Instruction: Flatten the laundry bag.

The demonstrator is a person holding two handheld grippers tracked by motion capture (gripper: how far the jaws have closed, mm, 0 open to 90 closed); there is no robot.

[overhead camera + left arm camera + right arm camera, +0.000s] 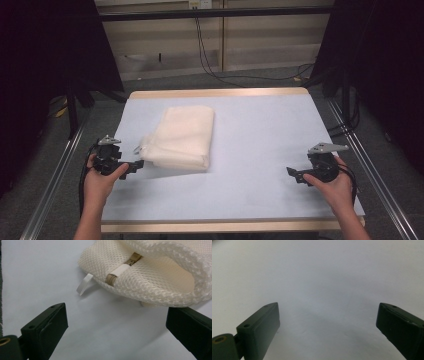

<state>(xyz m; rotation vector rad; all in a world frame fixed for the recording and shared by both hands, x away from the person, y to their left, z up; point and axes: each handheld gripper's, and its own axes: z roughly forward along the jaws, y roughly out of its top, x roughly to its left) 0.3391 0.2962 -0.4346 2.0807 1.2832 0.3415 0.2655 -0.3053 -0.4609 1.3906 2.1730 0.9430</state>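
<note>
The left gripper (136,165) sits at the table's (260,150) left edge, jaws spread and empty, just short of the folded white mesh laundry bag (182,137), whose zipper (123,267) and white pull tab (83,285) face it. Closing too shallow could catch only the loose tab and drag the folds apart. The right gripper (291,172) waits well apart, released over bare surface.

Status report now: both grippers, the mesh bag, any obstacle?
Left gripper open, just short of mesh bag. Right gripper open, over bare table cover. Bag folded, zipper facing left gripper. Nothing in the way.
</note>
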